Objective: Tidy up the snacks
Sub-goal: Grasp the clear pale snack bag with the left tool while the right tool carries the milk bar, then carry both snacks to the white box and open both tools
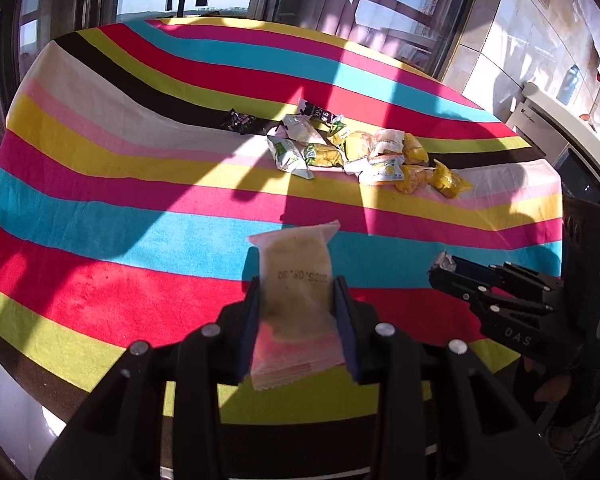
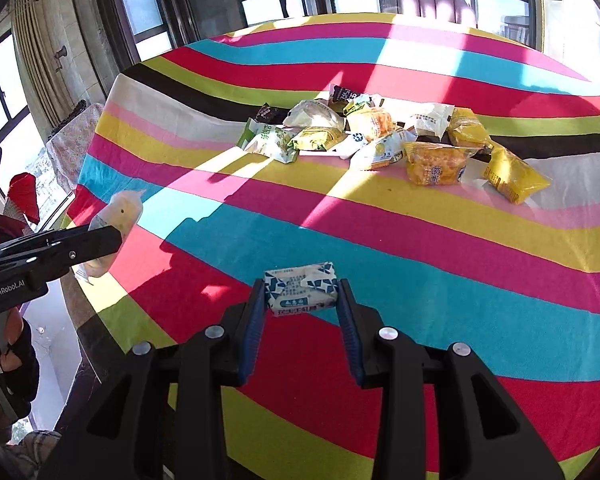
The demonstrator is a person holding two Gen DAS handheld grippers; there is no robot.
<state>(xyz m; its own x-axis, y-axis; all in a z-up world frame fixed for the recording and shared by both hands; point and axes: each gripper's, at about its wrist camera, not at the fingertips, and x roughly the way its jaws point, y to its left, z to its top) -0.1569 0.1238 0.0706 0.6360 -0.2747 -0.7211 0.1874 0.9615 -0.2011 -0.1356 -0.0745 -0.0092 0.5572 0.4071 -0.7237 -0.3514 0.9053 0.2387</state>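
Left claw clamps a translucent pink-ended crinkly packet; right claw pinches a small blue-white wrapped bar. Both hang above the near desk, draped in fuzzy striped cloth. Wide bare stripes separate them from the glossy yellow-green snack pile farther back; windows behind.

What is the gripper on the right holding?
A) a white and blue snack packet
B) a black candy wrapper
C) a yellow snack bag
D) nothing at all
A: the right gripper is shut on a white and blue snack packet, pinched between its blue pads above the striped tablecloth; the yellow bags are far off in the snack pile.
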